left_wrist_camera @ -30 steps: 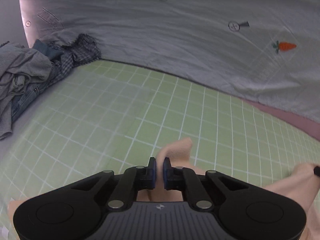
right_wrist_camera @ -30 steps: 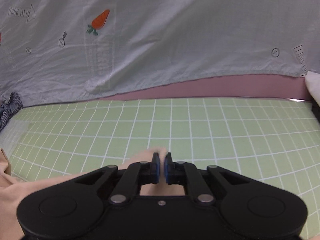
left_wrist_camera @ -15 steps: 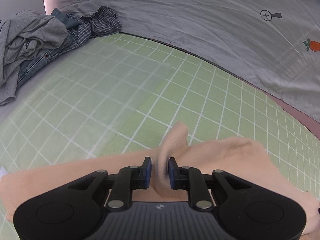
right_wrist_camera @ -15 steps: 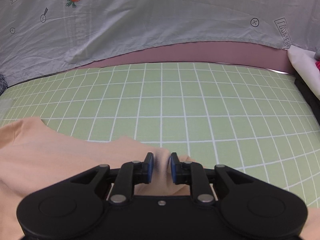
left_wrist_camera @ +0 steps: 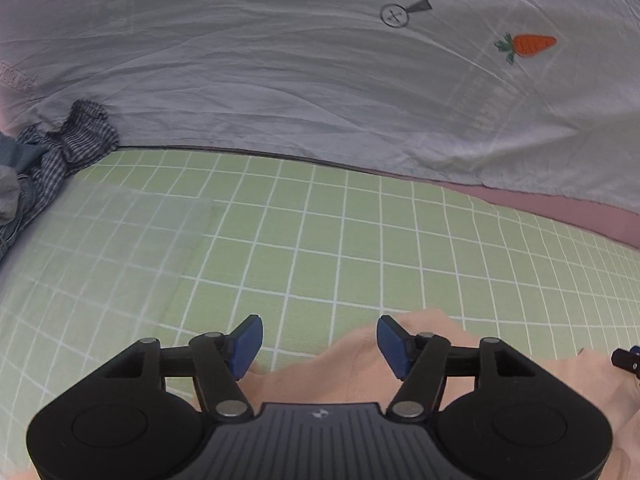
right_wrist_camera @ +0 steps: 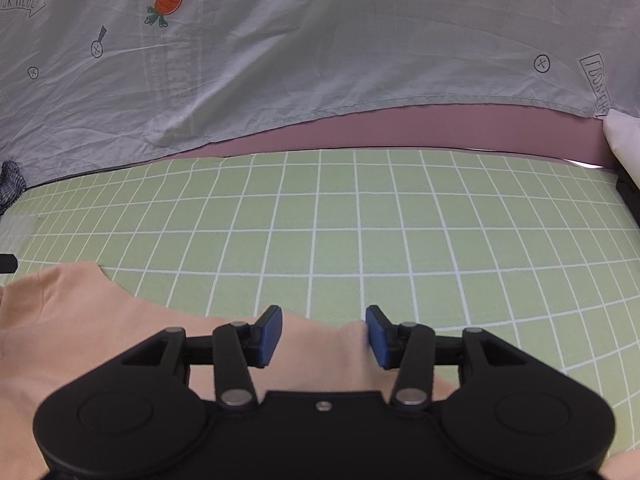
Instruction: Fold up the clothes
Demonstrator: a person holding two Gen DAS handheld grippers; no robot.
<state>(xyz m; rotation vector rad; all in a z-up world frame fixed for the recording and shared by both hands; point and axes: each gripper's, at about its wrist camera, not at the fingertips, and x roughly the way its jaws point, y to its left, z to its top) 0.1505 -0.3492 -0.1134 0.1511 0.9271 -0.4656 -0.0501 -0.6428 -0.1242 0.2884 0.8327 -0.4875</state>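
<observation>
Green gridded mat fills both views beneath a grey carrot-print sheet. Left gripper and right gripper both gape wide, holding nothing, over the peach garment lying along the lower frame. Folding looks barely begun; a clothes pile waits at left.

We see soft, even, rather dim light with faint shadows. Fisheye distortion bends the green grid mat lines and darkens the corners. A hazy pale patch blurs the mat's left side; the grey sheet stays sharp.
</observation>
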